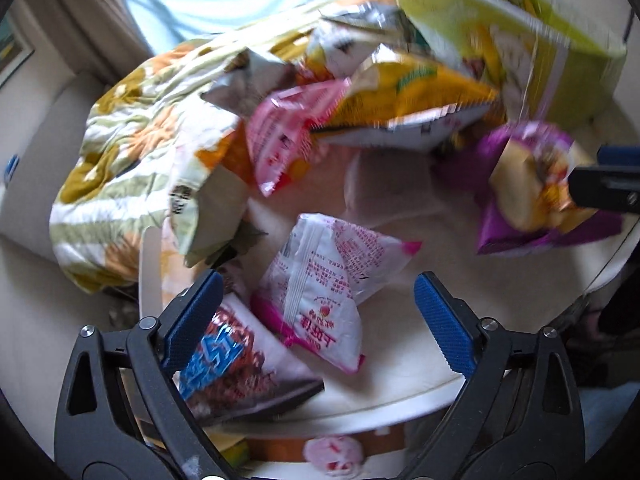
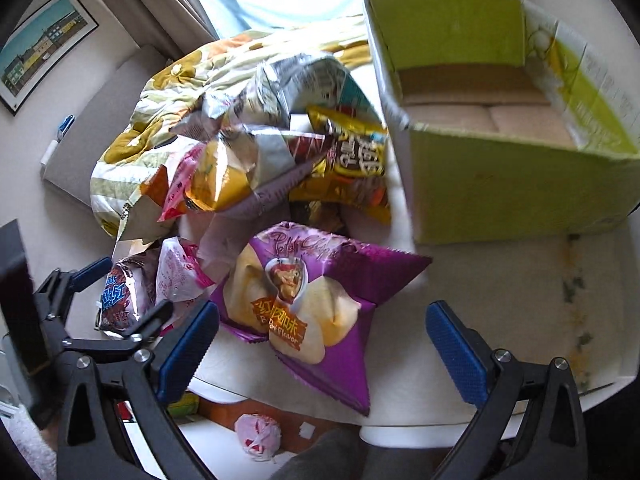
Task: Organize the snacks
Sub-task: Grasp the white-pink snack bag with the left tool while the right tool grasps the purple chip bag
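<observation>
Box [image 2: 520, 184] interior only in right view, empty

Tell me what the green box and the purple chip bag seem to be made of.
Green box: looks like printed cardboard, matte, with brown unprinted board showing inside and creased flaps. Purple chip bag: apparently glossy plastic or foil film, crinkled, with highlights and serrated sealed edges; which film is unclear.

Right gripper [image 2: 322, 344], jaws wide apart, above a purple chip bag [image 2: 316, 304] on a white table [image 2: 500, 320]. Behind: a heap of snack packets [image 2: 280, 152], an open green box [image 2: 500, 184], empty. Left gripper [image 2: 120, 296] at far left.
</observation>
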Tool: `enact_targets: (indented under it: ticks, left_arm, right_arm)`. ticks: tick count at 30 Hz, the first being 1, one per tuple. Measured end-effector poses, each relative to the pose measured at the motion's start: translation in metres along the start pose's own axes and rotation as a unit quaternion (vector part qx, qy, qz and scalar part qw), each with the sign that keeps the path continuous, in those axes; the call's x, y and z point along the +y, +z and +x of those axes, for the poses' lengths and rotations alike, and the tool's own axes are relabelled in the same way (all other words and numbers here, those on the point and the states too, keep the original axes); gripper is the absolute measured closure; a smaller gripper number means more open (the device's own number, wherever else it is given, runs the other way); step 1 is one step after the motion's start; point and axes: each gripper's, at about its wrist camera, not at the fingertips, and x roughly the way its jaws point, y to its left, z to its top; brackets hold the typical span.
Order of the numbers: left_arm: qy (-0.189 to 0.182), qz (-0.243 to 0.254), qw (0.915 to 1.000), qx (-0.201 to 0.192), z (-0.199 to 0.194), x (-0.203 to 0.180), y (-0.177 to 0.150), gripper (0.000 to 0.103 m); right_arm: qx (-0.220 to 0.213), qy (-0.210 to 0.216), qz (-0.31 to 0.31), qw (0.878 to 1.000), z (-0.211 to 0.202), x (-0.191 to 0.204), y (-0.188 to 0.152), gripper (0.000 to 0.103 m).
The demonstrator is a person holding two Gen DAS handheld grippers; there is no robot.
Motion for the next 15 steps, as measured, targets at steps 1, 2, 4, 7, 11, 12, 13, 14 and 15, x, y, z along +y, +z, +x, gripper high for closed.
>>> enact_targets:
  ticks: [1,2,4,7,11,12,13,14,15]
  left_arm:
    - [0.000,0.006,1.0000,0.006,0.006,-0.001,0.000,0.014]
    - [-0.001,0.012,0.9998,0.013,0.011,-0.001,0.000,0.015]
    - [-0.003,0.024,0.9994,0.023,0.022,-0.004,0.001,0.017]
    - [-0.005,0.039,0.9987,0.033,0.034,-0.006,0.003,0.022]
    - [-0.015,0.043,0.9978,0.048,0.047,-0.007,0.004,0.031]
    - [-0.012,0.046,0.9977,0.048,0.048,-0.008,0.003,0.032]
    - [-0.009,0.051,0.9975,0.048,0.050,-0.009,0.003,0.037]
    - [-0.005,0.055,0.9973,0.048,0.051,-0.010,0.002,0.040]
    - [-0.003,0.056,0.9972,0.048,0.052,-0.010,0.002,0.045]
  right_arm:
    - [0.002,0.001,0.003,1.000,0.004,-0.002,0.000,0.000]
    - [0.005,0.005,0.007,1.000,0.008,-0.004,-0.001,0.000]
    - [0.008,0.008,0.013,1.000,0.012,-0.005,-0.001,0.000]
    - [0.011,0.014,0.027,0.999,0.019,-0.006,0.000,0.000]
    - [0.017,0.022,0.047,0.999,0.026,-0.009,0.002,0.000]
    - [0.018,0.026,0.053,0.998,0.028,-0.009,0.002,0.000]
    - [0.019,0.027,0.058,0.998,0.029,-0.009,0.002,0.000]
    - [0.019,0.027,0.062,0.997,0.029,-0.010,0.002,0.000]
    - [0.019,0.026,0.065,0.997,0.031,-0.009,0.002,0.000]
